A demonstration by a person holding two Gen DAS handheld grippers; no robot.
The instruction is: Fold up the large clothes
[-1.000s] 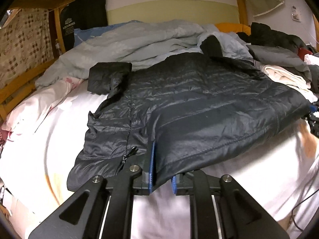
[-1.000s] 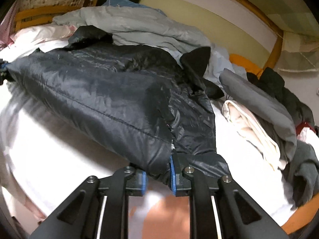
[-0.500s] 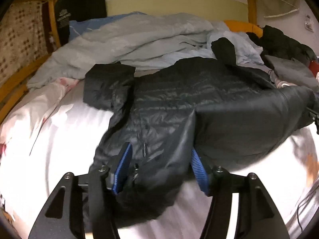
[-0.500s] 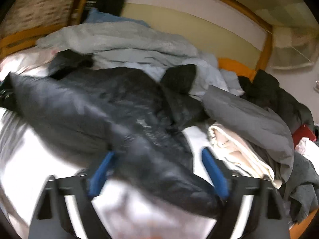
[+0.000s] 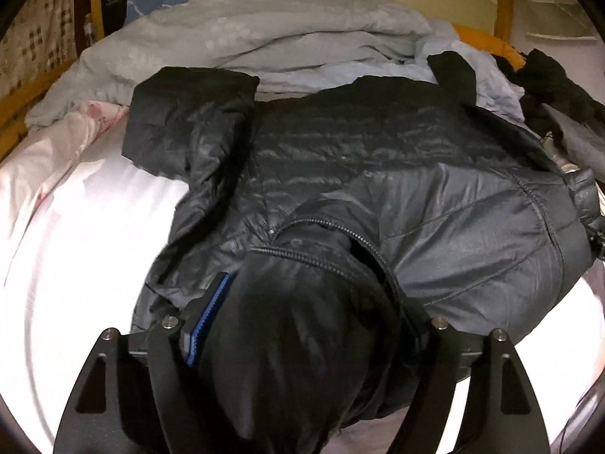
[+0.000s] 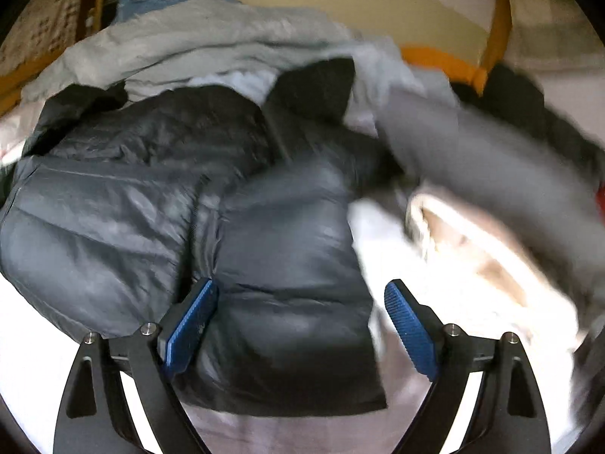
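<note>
A dark quilted puffer jacket lies spread on the white bed sheet, its lower part folded up over its body. In the left wrist view my left gripper is over the near edge with its jaws opening. A bunched fold of the jacket by the zip lies between them and hides most of the right pad. In the blurred right wrist view the jacket fills the left half. My right gripper stands wide open, a folded corner lying loose between its blue pads.
A rumpled grey duvet is heaped behind the jacket against the wooden bed frame. A pile of grey, black and cream clothes sits right of the jacket. Pink-patterned bedding lies at the left.
Both grippers were shut on the jacket's near hem; they moved forward over the jacket, carrying the hem up onto its body, and their jaws have opened and let the fabric go.
</note>
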